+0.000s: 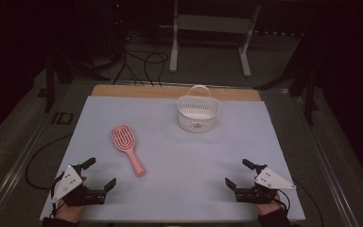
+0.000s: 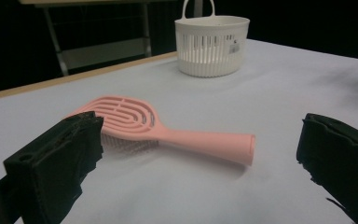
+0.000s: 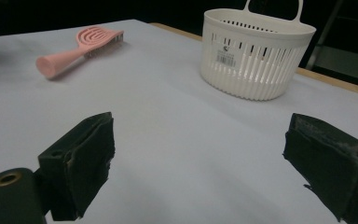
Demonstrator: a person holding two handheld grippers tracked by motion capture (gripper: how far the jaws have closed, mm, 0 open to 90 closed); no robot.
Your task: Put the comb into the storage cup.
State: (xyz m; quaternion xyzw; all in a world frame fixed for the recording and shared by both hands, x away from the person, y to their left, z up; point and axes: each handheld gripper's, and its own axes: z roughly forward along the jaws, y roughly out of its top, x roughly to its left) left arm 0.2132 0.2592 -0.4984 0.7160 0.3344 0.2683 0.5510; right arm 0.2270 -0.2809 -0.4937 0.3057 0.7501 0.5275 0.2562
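Note:
A pink hairbrush (image 1: 128, 148) lies flat on the pale mat, handle toward the near side; it also lies just ahead of the jaws in the left gripper view (image 2: 168, 128) and far left in the right gripper view (image 3: 77, 46). A white slotted basket (image 1: 197, 113) with an arched handle stands upright at the mat's far middle, seen as basket (image 2: 212, 44) and basket (image 3: 256, 53). My left gripper (image 1: 99, 172) rests at the near left, open and empty, a little short of the brush handle. My right gripper (image 1: 239, 173) rests at the near right, open and empty.
The pale mat (image 1: 179, 156) covers a wooden table whose bare edge (image 1: 137, 91) shows at the back. Cables (image 1: 142, 66) and a metal stand (image 1: 212, 33) lie on the dark floor beyond the table.

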